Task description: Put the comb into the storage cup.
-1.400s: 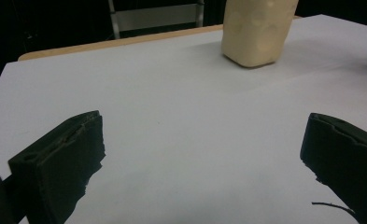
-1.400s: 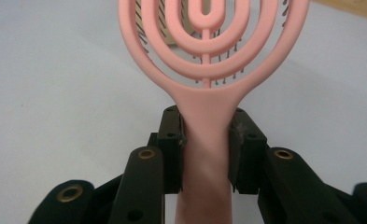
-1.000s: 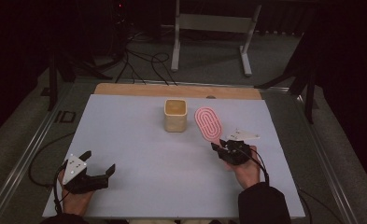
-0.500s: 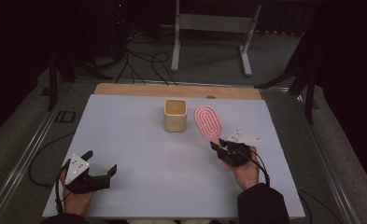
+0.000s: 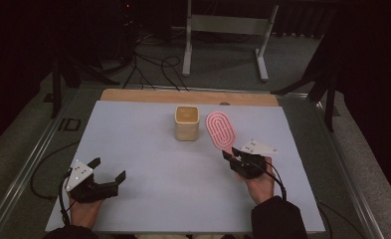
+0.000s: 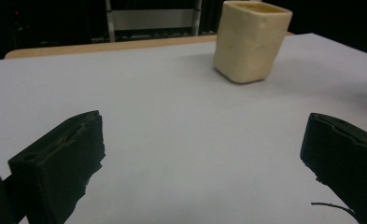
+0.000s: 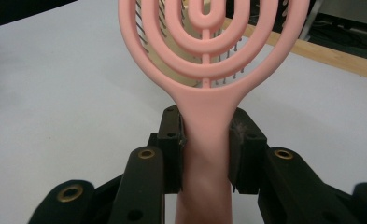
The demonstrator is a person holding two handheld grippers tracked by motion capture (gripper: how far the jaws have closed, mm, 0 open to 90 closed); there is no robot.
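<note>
A pink hairbrush (image 5: pixel 220 129) with a looped open head is held by its handle (image 7: pixel 204 140) in my right gripper (image 5: pixel 235 155), whose jaws are shut on it at the table's right. The brush head (image 7: pixel 214 32) points away toward the far edge, bristles facing down. A cream square cup (image 5: pixel 186 122) stands upright at the table's middle back, just left of the brush head. My left gripper (image 5: pixel 107 170) rests open near the front left corner with nothing between its jaws; the cup (image 6: pixel 251 39) stands ahead of it.
The pale blue table top (image 5: pixel 143 149) has a wooden strip (image 5: pixel 183 95) along its far edge. A metal stand (image 5: pixel 228 30) and cables lie on the dark floor beyond. Metal rails run along both sides of the table.
</note>
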